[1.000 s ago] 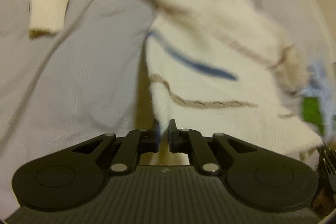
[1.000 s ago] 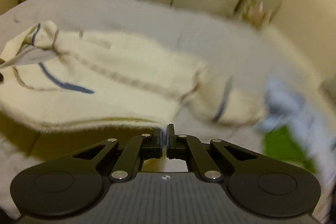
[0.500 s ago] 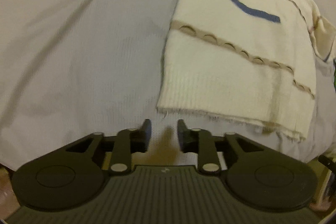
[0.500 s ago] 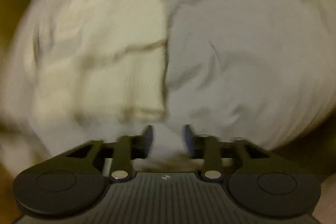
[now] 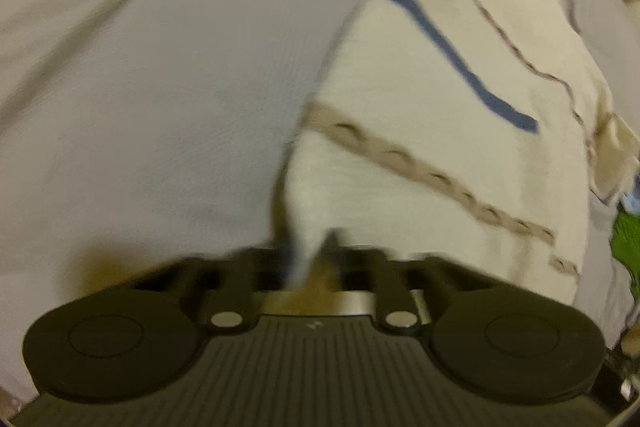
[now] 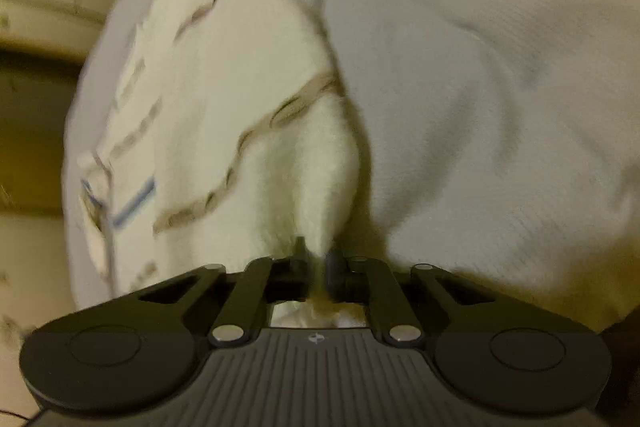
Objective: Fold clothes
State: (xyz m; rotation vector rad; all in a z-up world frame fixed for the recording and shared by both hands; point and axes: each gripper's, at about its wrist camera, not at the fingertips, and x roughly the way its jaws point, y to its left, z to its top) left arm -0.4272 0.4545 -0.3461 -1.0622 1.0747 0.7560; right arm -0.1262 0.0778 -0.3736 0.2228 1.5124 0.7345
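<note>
Cream sweater (image 5: 420, 99), blue and tan stripes, lay on the grey bedcover (image 5: 160, 87); left gripper (image 5: 306, 251) and right gripper (image 6: 316, 255), gaping half a second before, now pinched its hem.

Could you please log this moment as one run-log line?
left gripper: shut on sweater hem corner | right gripper: shut on sweater's other corner | sweater: lying on grey bedsheet | both views blurred

Sweater (image 5: 420, 107) lies on bedsheet (image 5: 160, 87); its near corners sit between fingers of left gripper (image 5: 306, 255), right gripper (image 6: 316, 261)
</note>
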